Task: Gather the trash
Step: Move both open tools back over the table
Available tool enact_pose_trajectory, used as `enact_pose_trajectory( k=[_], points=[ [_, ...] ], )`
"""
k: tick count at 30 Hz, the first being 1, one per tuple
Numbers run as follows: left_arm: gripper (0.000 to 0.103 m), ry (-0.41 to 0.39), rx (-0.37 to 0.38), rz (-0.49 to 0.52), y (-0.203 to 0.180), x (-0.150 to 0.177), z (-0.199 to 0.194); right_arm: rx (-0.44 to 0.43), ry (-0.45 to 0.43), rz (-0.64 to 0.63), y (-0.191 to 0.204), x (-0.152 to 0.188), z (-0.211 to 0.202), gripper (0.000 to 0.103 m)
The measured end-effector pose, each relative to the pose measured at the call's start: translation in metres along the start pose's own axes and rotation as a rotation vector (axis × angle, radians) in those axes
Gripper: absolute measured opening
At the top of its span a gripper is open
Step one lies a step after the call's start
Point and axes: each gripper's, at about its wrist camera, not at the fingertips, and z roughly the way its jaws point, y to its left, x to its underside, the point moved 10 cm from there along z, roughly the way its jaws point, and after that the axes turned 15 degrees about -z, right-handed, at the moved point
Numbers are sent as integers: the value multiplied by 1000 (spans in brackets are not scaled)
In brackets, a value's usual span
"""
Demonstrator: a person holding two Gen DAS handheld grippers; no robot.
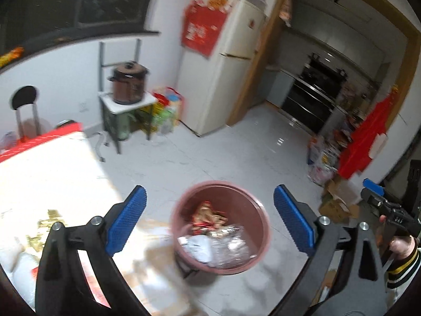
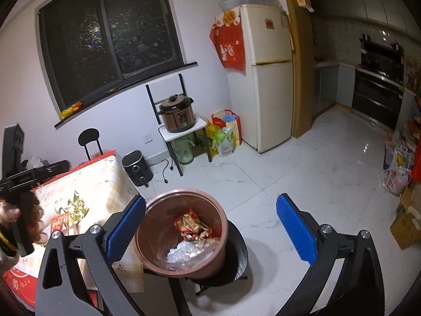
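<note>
Nearest the lens in the left wrist view are the blue pads of the left gripper (image 1: 210,220), spread wide with nothing between them; the jaws are released and empty. The right gripper (image 2: 210,226) looks the same in its own view: blue pads far apart, gripping nothing.

Just beyond both sets of fingers, at about six o'clock in each view, stands the bin (image 2: 147,221), a reddish-brown round tub resting on a dark stool (image 2: 238,260). Inside it lie a crumpled red and gold wrapper (image 2: 192,223) towards twelve o'clock and some clear plastic and white paper (image 2: 188,252) towards six o'clock. So some trash is already collected, and both hands seem to be between deliveries, hovering over the bin.

At nine o'clock is the table (image 2: 105,179) with its pale patterned cloth. On it, near the edge facing the bin, sit a small red packet (image 2: 60,223) and what looks like a heap of greenish-yellow scraps (image 2: 75,206); these appear to be the leftover trash. The left view is blurred there, so I cannot tell more about them.

The next move probably calls for swinging one gripper back towards nine o'clock, lowering it over the packet or the scraps, and closing on something thin and flat lying on cloth, which may need a low, pinching approach so the cloth is not caught too.
</note>
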Motion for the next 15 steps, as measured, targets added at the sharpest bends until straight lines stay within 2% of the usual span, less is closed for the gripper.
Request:
enact_pose_trajectory(
  k=[4,8,15],
  points=[
    [97,-84,-84,-40,45,-12,-50,-23,-26,-33,21,-16,0,98],
    [97,-186,-207,-103,103,-15,-113,-73,-39,-56,45,-27,7,98],
    [97,-303,-400,-239,192,7,-213,-182,-46,-100,102,-39,21,98]
  ],
)
